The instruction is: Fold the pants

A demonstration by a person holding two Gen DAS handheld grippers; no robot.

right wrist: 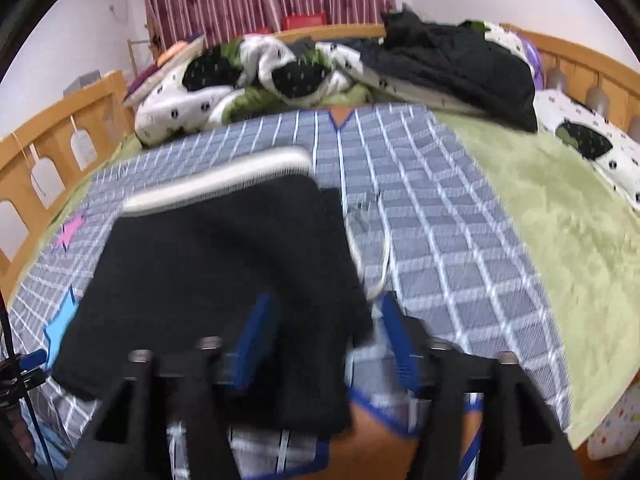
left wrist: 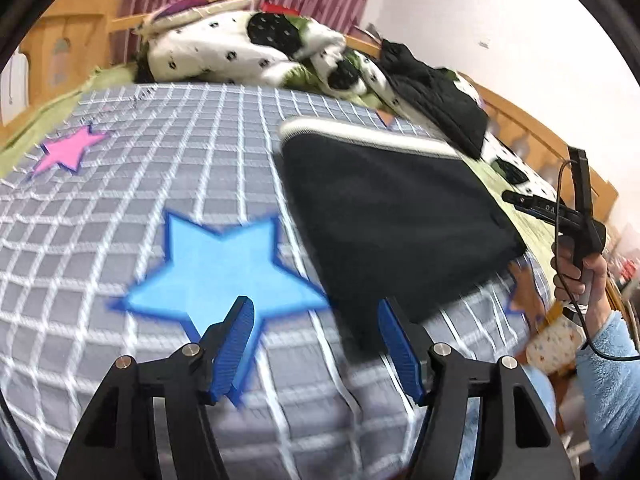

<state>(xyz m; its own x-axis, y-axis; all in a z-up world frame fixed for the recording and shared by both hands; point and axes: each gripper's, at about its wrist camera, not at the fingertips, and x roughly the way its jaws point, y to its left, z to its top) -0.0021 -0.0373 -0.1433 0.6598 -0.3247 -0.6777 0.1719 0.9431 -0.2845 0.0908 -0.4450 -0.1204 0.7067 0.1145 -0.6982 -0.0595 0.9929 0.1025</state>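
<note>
The black pants (left wrist: 392, 216) lie folded in a compact rectangle on the grey checked bedspread (left wrist: 160, 160), white waistband (left wrist: 368, 136) at the far edge. My left gripper (left wrist: 316, 340) is open and empty, just above the spread at the pants' near left corner. The right gripper (left wrist: 576, 208) shows at the far right, held up in a hand. In the right wrist view the pants (right wrist: 216, 272) lie straight ahead, waistband (right wrist: 216, 184) at the far side. My right gripper (right wrist: 324, 344) is open, its jaws on either side of the near right corner, and the view is blurred.
A rumpled black-and-white quilt (left wrist: 224, 52) and a dark jacket (right wrist: 452, 68) are piled at the head of the bed. A green blanket (right wrist: 560, 224) covers the right side. A wooden bed rail (right wrist: 52, 140) runs along the left. Star patches (left wrist: 216, 272) mark the spread.
</note>
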